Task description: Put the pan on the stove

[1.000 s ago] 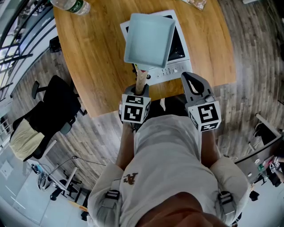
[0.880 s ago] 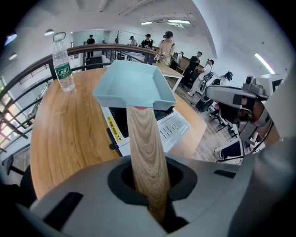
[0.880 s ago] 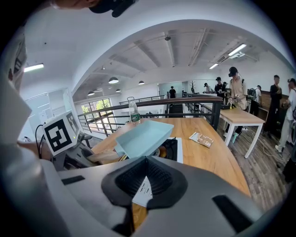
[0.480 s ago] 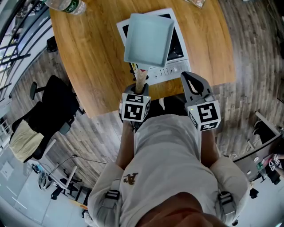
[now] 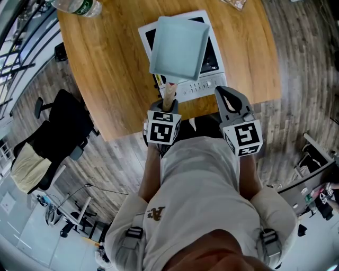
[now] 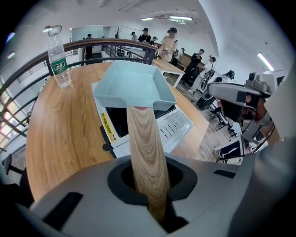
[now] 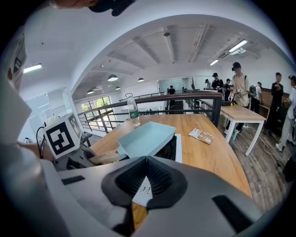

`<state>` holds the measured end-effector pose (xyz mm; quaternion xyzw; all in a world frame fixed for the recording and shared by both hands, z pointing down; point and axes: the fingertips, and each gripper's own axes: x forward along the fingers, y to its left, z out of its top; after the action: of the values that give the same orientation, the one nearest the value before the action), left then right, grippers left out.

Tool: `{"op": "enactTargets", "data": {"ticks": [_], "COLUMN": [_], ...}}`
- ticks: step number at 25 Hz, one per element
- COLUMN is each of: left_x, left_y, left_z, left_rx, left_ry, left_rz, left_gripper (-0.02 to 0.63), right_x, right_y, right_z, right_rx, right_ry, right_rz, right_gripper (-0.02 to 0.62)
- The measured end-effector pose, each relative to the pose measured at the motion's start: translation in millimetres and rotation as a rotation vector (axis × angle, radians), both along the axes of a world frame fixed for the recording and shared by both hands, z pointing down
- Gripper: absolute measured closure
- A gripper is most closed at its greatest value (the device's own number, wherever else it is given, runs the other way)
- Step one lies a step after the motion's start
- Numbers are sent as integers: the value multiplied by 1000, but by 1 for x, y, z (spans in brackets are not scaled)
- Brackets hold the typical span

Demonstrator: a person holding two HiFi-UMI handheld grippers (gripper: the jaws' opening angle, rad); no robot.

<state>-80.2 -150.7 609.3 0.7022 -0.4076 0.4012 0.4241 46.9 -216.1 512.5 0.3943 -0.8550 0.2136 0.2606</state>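
A pale blue square pan (image 5: 177,47) with a wooden handle (image 5: 168,94) is held over the white stove (image 5: 205,84) and covers most of its black top. Whether its base touches the stove I cannot tell. My left gripper (image 5: 167,104) is shut on the wooden handle (image 6: 145,152), and the pan (image 6: 134,85) juts out ahead above the stove (image 6: 175,126). My right gripper (image 5: 226,96) hangs at the table's near edge, right of the handle, shut and empty. The right gripper view shows the pan (image 7: 145,138) ahead.
A water bottle (image 5: 79,6) stands at the far left of the round wooden table (image 5: 106,69). A booklet (image 7: 201,135) lies right of the stove. A black office chair (image 5: 63,132) stands on the floor to the left. People stand by another table (image 7: 240,113) beyond a railing.
The table and stove have slid a little to the left in the head view. The pan stays over the stove in my left gripper. The right gripper has not moved.
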Motion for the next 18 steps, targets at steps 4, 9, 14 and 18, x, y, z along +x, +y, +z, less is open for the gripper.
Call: {"op": "enactTargets", "data": {"ticks": [4, 9, 14, 18], "left_x": [0, 3, 6, 7], "left_y": [-1, -1, -3, -3], "left_z": [4, 6, 8, 10], "left_rx": [-9, -19, -26, -23], "left_ry": [-9, -7, -8, -9], "left_rz": [6, 6, 10, 12], "left_gripper": [558, 557, 557, 555], "right_x": [1, 3, 6, 8], "right_y": [-3, -6, -7, -7], "right_z": [1, 3, 4, 5], "right_rx": [-2, -6, -11, -11], "right_ry": [0, 0, -1, -2], "right_rz": [-1, -1, 4, 7], "right_gripper": [574, 574, 574, 574]}}
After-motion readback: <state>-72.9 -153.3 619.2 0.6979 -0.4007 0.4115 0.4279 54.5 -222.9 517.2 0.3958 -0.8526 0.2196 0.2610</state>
